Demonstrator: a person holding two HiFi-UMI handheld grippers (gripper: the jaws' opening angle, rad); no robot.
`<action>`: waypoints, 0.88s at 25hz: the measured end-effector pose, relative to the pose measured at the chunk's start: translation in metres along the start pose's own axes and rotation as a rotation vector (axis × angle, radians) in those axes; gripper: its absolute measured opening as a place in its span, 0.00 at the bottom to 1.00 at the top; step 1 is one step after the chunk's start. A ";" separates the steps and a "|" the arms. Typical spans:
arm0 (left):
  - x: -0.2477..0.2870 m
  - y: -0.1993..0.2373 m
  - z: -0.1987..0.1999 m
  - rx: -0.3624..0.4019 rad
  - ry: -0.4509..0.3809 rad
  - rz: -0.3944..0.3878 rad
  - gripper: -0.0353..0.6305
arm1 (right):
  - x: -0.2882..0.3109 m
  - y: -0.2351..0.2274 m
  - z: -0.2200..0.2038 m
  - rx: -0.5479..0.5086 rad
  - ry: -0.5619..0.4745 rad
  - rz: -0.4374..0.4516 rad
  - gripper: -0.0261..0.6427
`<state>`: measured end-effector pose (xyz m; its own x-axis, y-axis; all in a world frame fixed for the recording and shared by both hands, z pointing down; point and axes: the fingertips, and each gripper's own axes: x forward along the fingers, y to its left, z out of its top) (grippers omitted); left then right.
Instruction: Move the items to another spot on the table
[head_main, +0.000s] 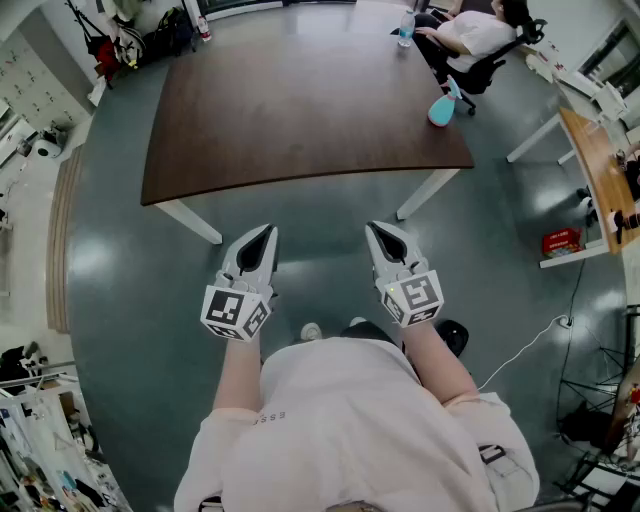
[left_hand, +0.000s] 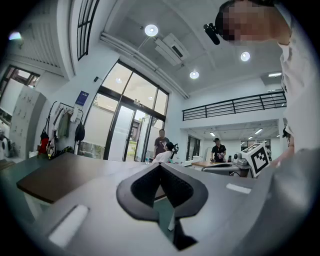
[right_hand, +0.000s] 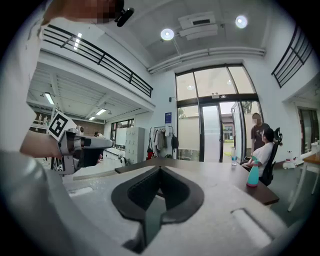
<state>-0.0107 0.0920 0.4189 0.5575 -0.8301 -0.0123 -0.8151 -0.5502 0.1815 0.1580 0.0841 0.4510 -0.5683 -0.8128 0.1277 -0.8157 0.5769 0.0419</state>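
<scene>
Head view: left gripper (head_main: 266, 236), right gripper (head_main: 374, 231) fingers closed, empty, short of table (head_main: 300, 110).

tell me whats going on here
A person stands short of the near edge of a dark brown table, holding the left gripper and the right gripper out level in front of them. Both grippers are shut and empty. A teal spray bottle stands near the table's right edge and a water bottle at its far end, beside someone seated there. Neither gripper has reached the table yet, so nothing is being handled.
</scene>
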 end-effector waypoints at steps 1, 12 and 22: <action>0.001 0.001 0.000 -0.002 -0.001 -0.001 0.08 | 0.001 0.000 0.000 0.006 -0.001 0.000 0.03; -0.002 0.013 -0.002 -0.006 0.010 -0.011 0.08 | 0.012 0.006 -0.003 0.039 0.006 -0.010 0.03; -0.003 0.027 -0.010 -0.031 0.029 -0.033 0.08 | 0.017 0.002 -0.015 0.087 0.033 -0.093 0.03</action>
<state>-0.0324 0.0806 0.4334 0.5889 -0.8082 0.0092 -0.7910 -0.5739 0.2122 0.1486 0.0728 0.4682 -0.4873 -0.8585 0.1595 -0.8717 0.4890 -0.0310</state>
